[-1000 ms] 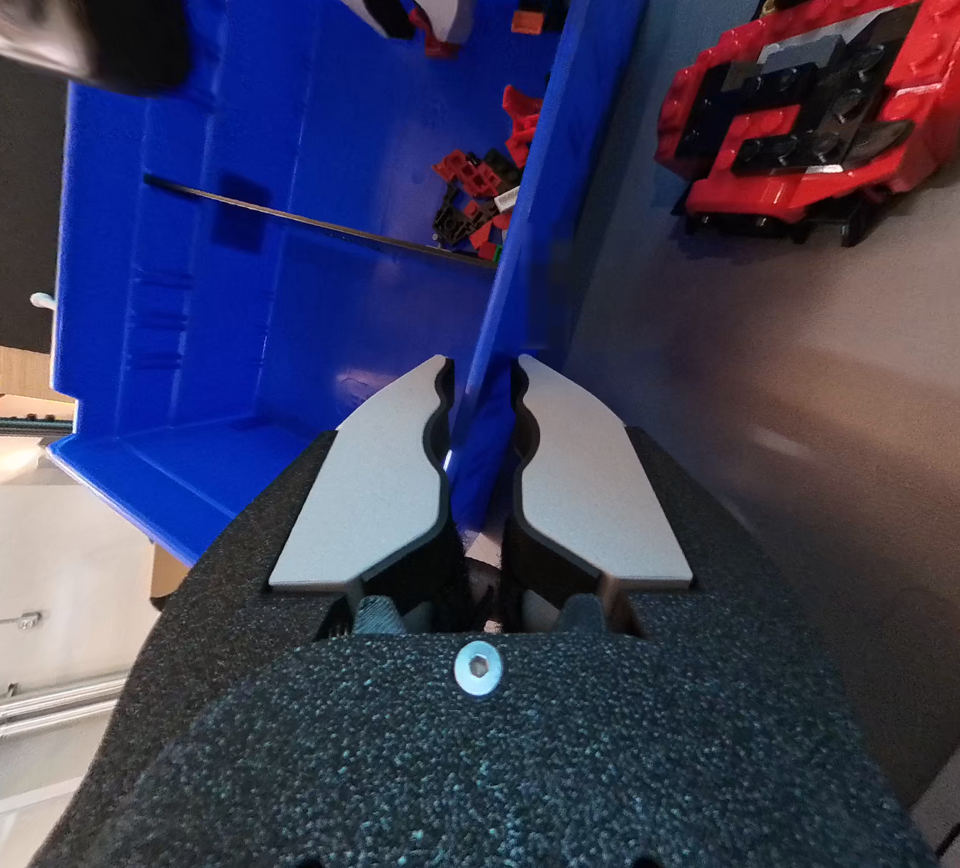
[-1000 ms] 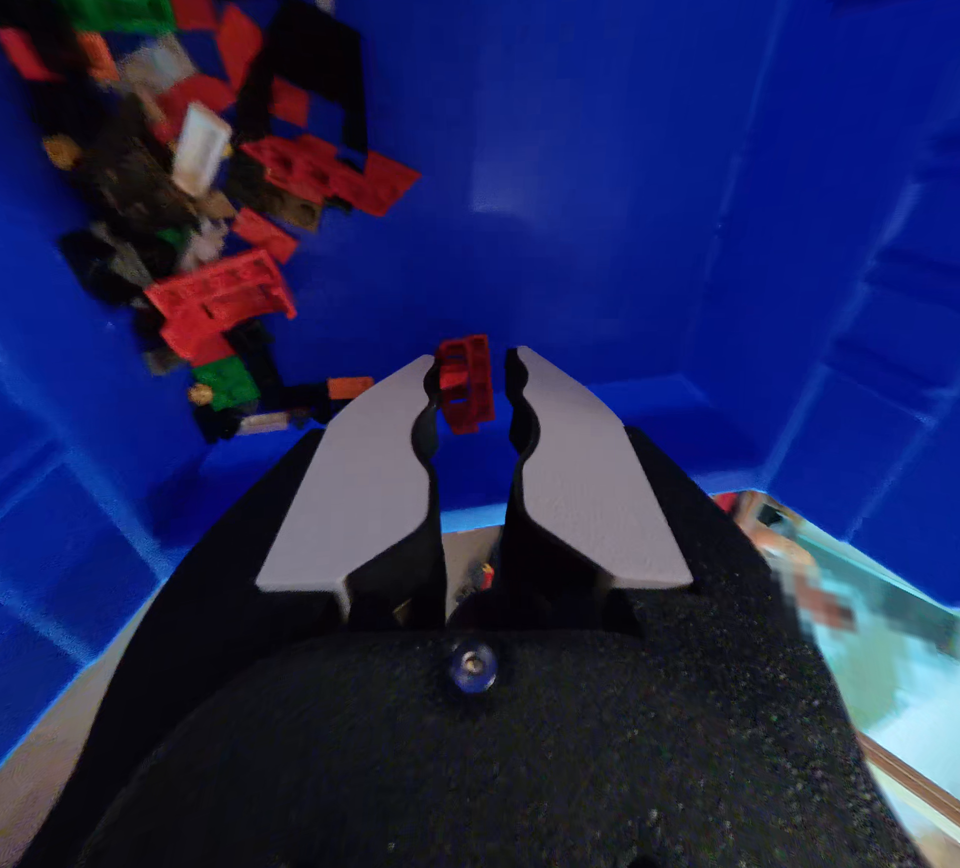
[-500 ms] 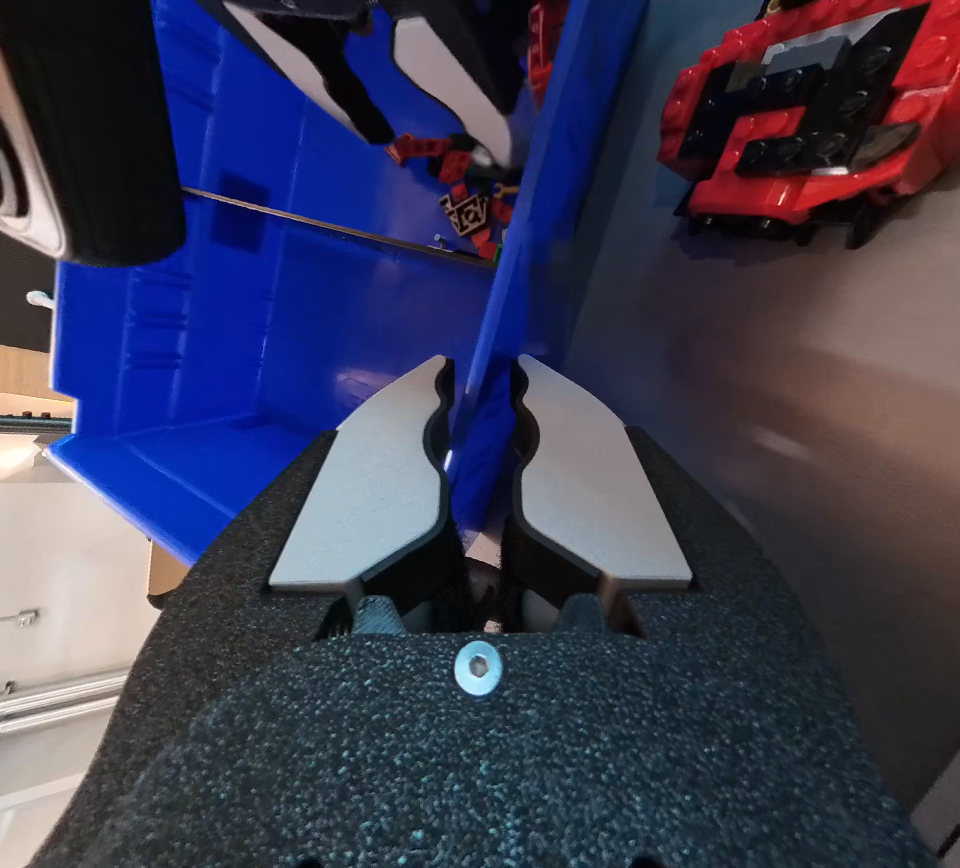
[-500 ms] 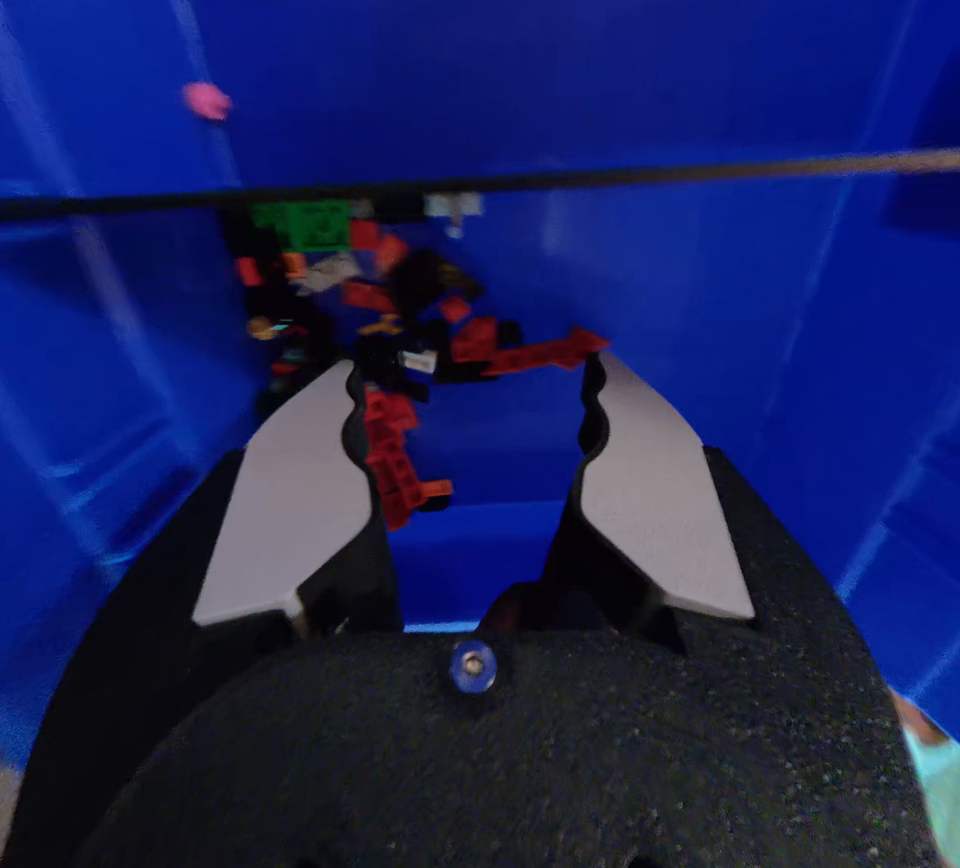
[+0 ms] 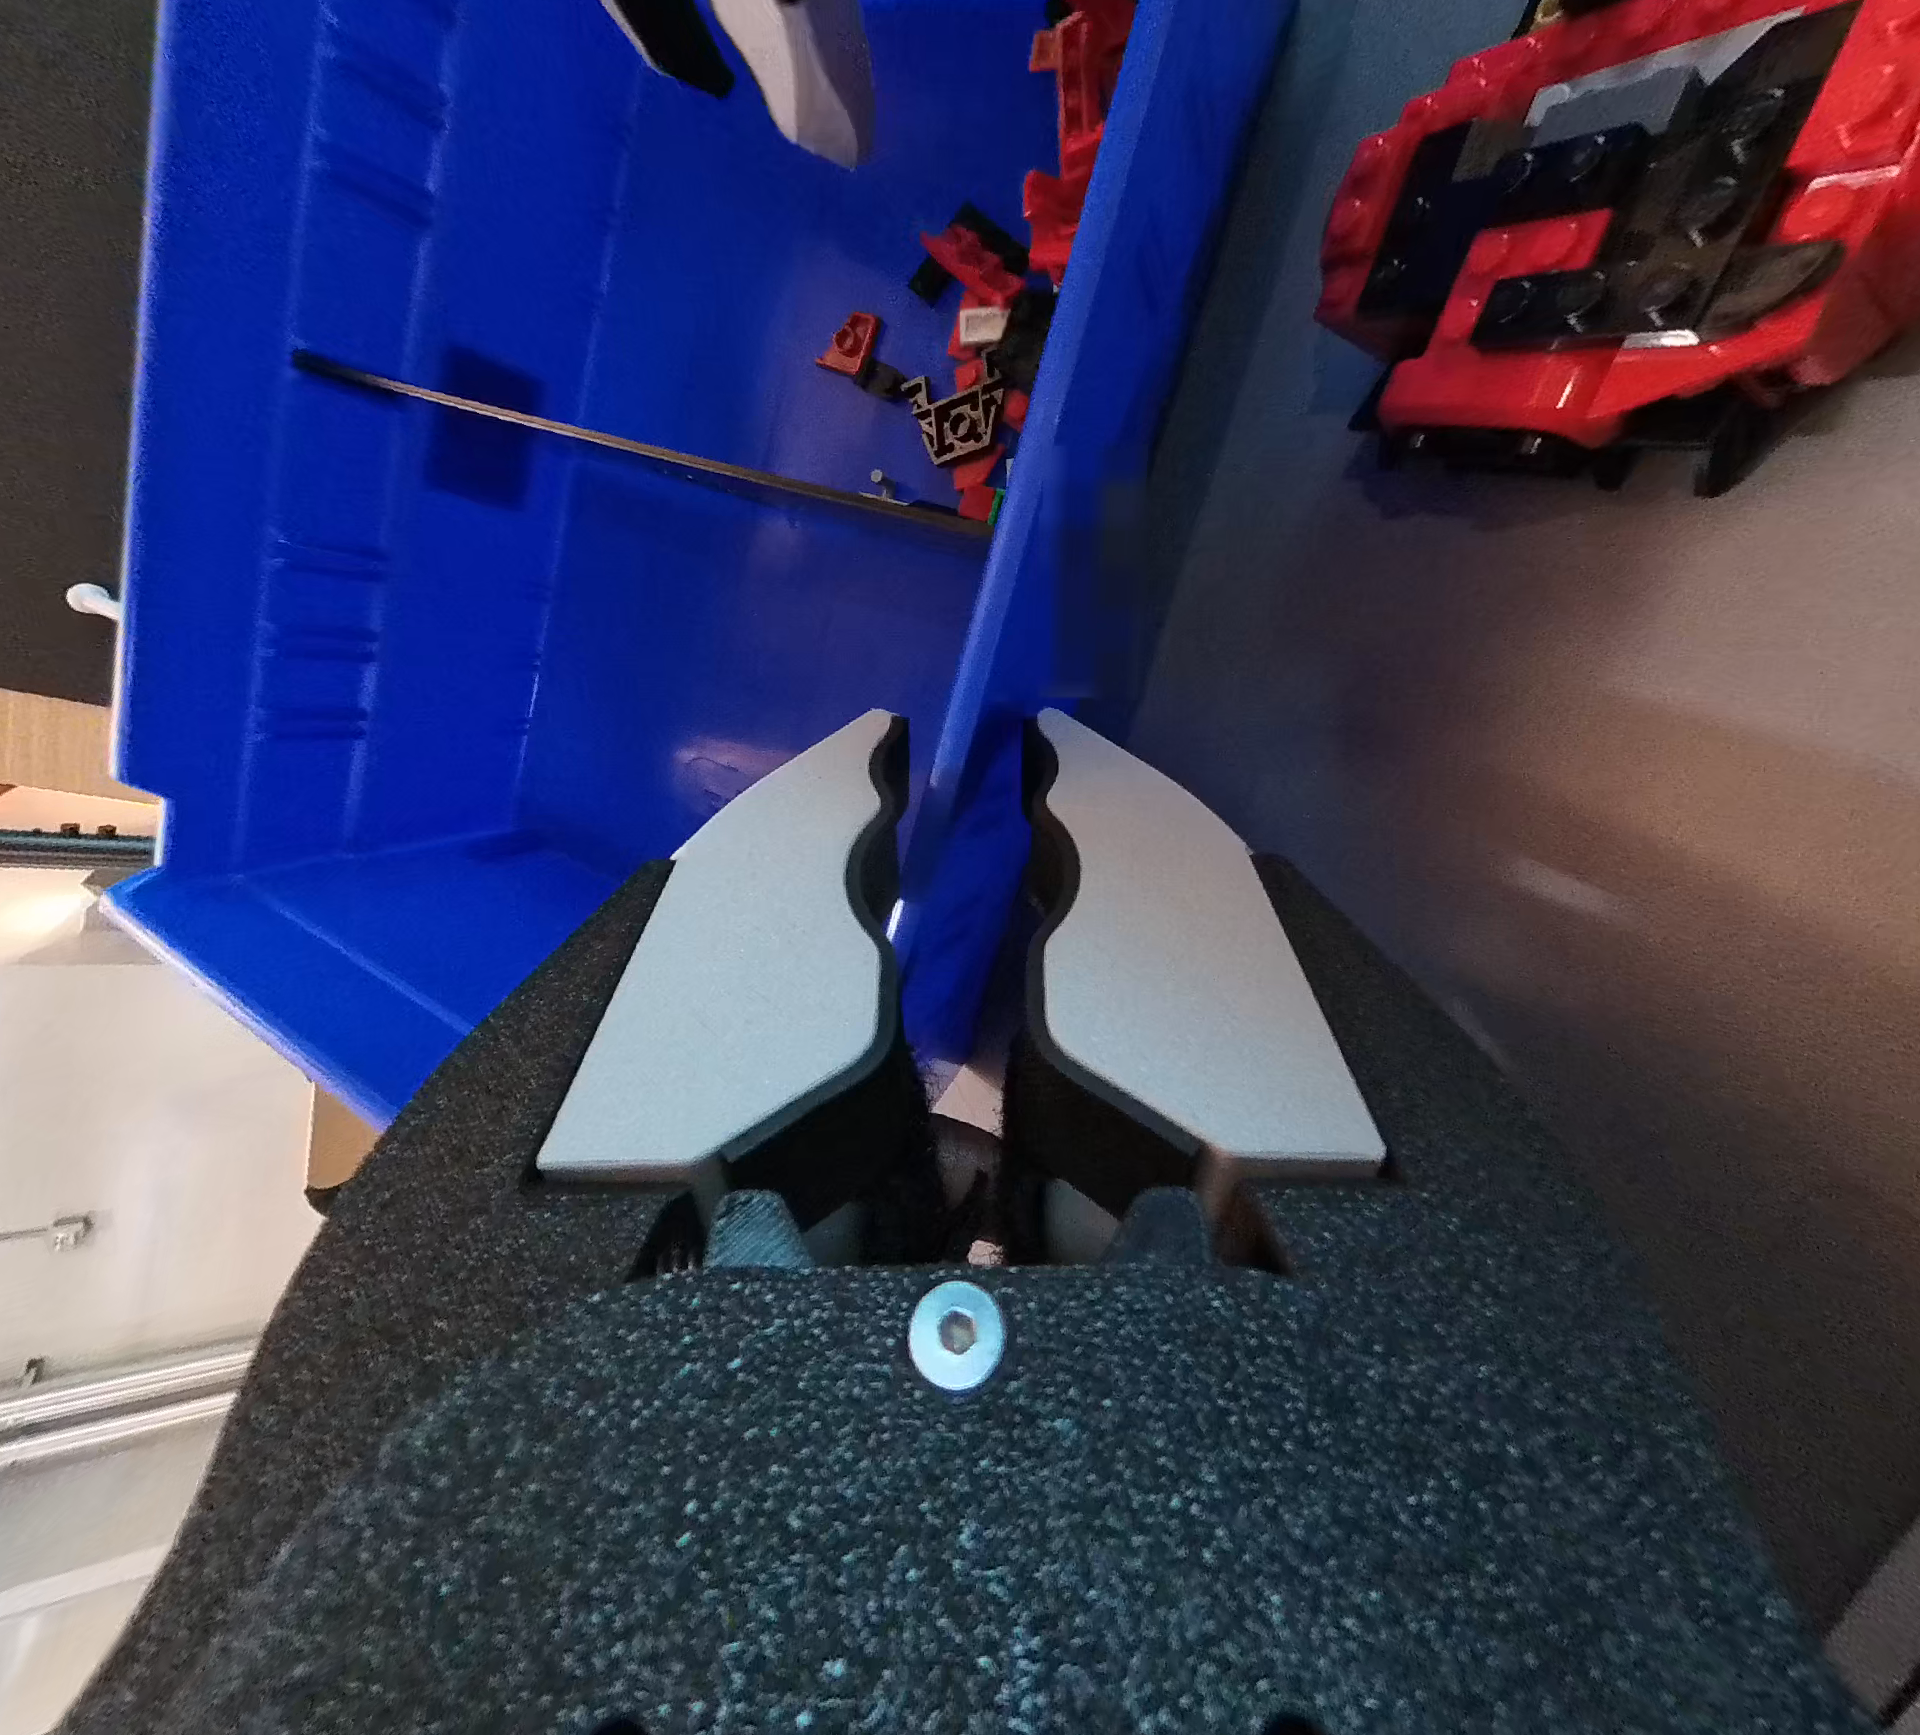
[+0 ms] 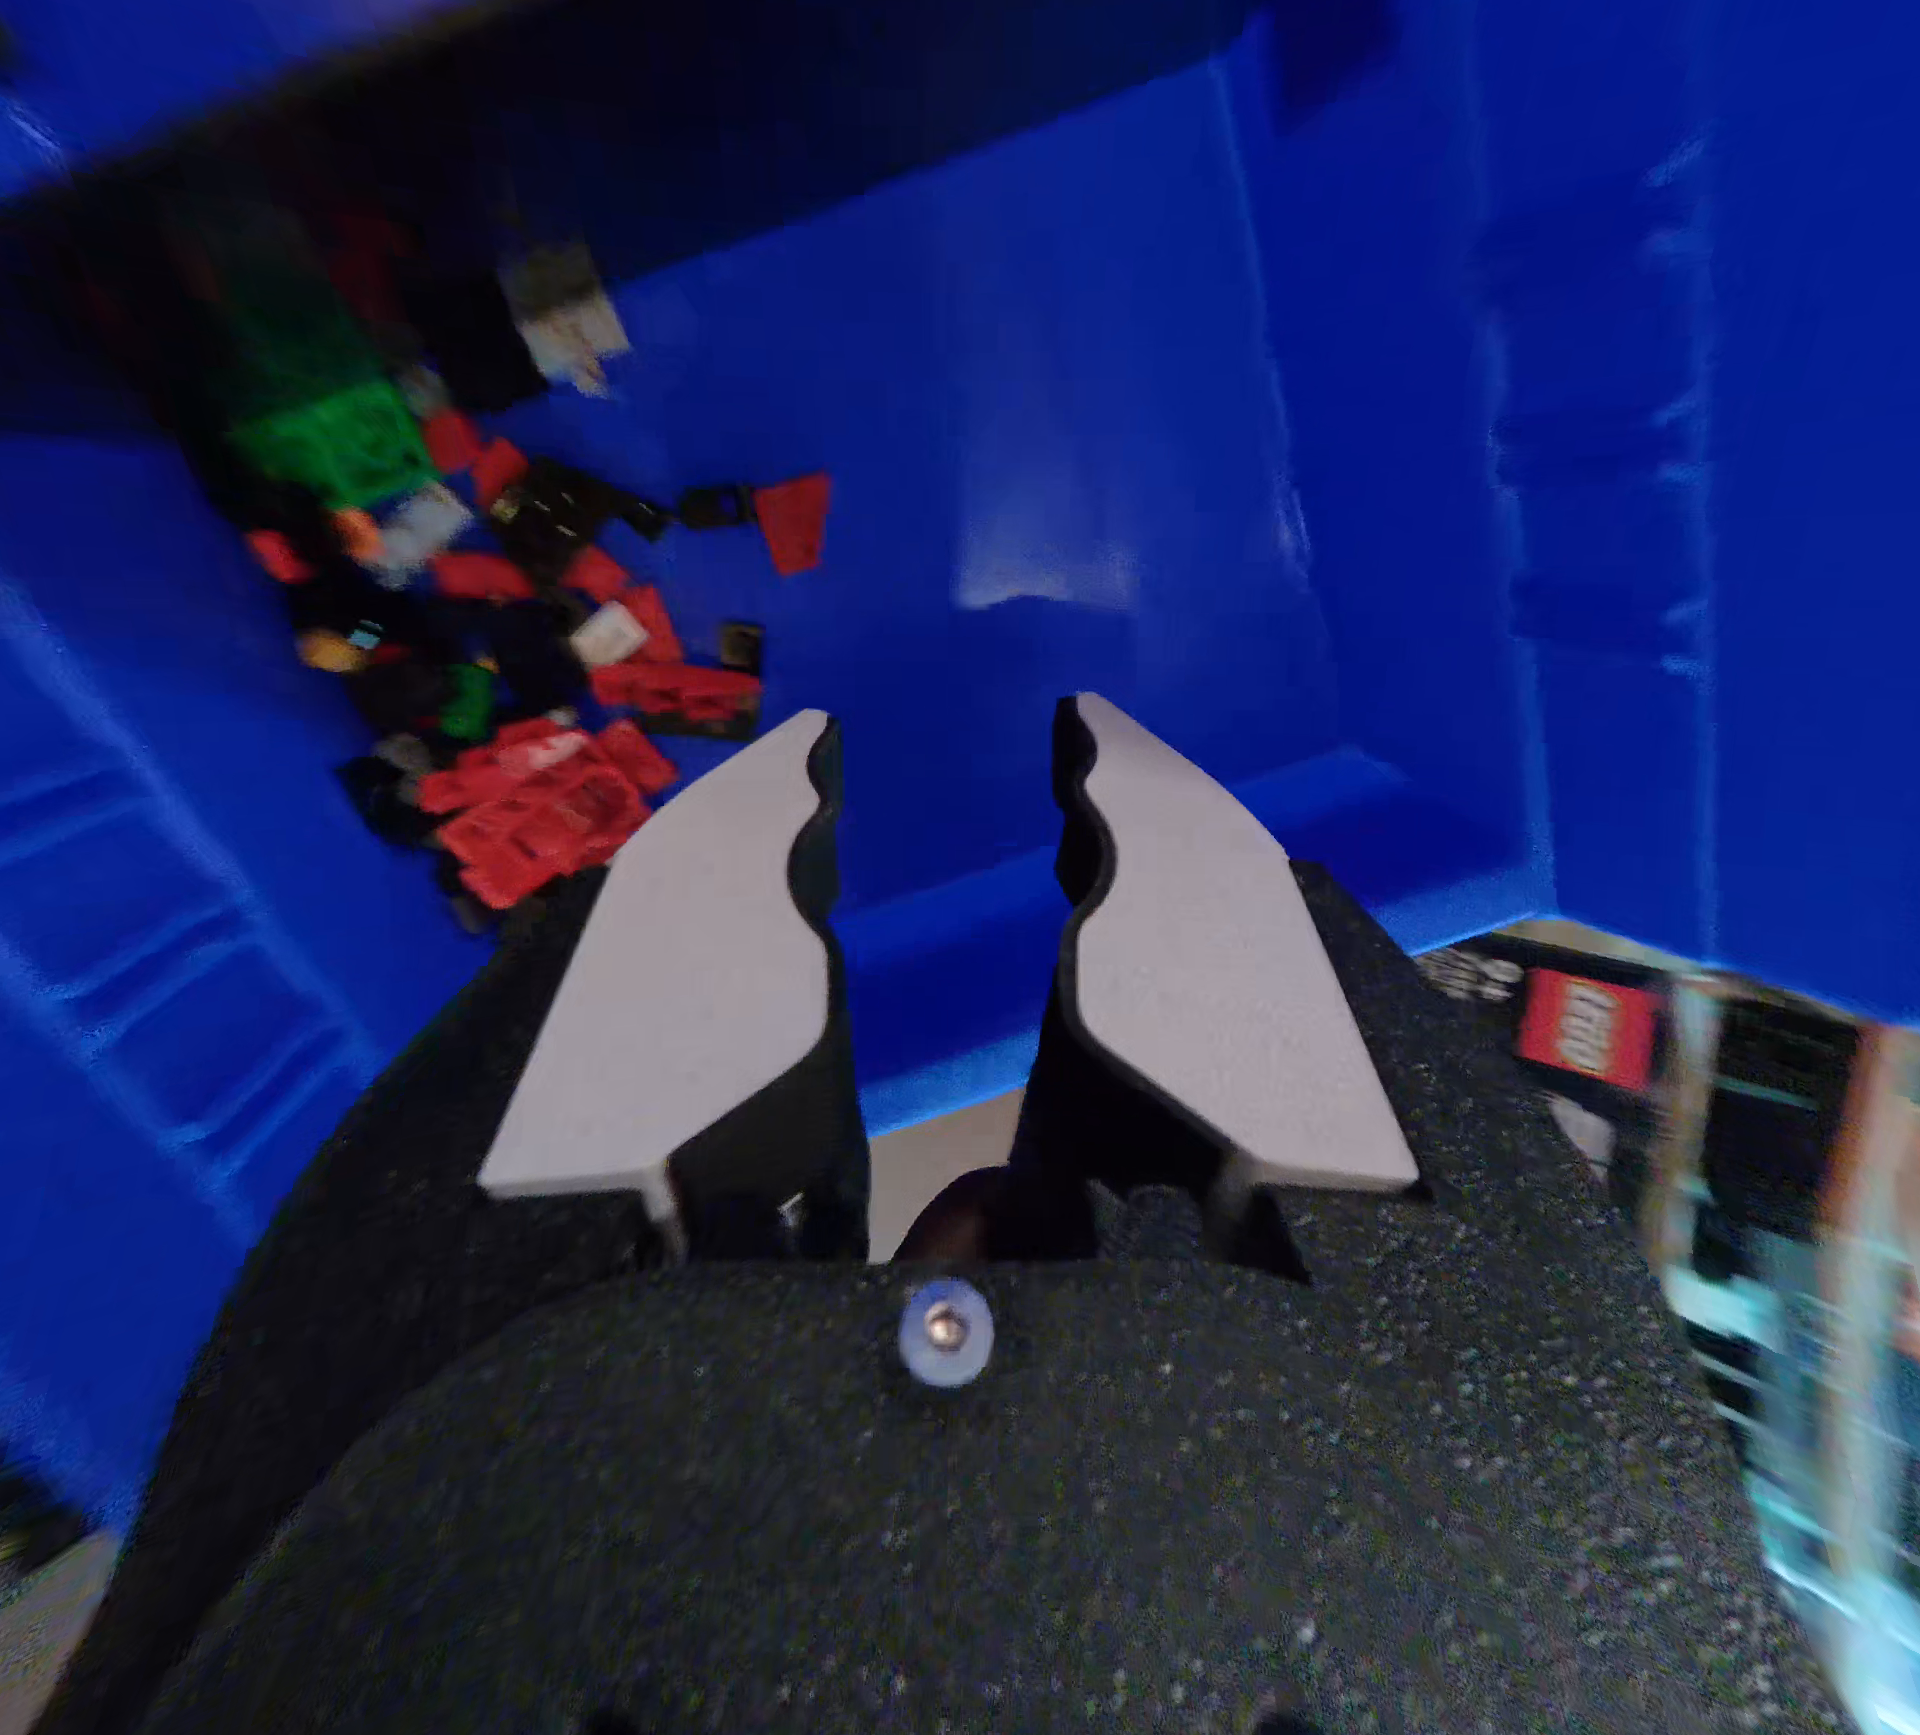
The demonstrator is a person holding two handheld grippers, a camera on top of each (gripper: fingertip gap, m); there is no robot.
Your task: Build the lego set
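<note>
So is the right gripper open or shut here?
Open and empty. The right gripper has a clear gap between its fingers with only the blue bin floor showing through; the loose pieces lie to its left.

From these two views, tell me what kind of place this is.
Probably an indoor hobby or work table set up for Lego building: a blue plastic bin holding loose bricks, a part-built red car on the grey tabletop, and a set box beside the bin.

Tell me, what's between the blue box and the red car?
Nothing: only bare grey table lies between the blue box and red car, in the left wrist view.
</note>
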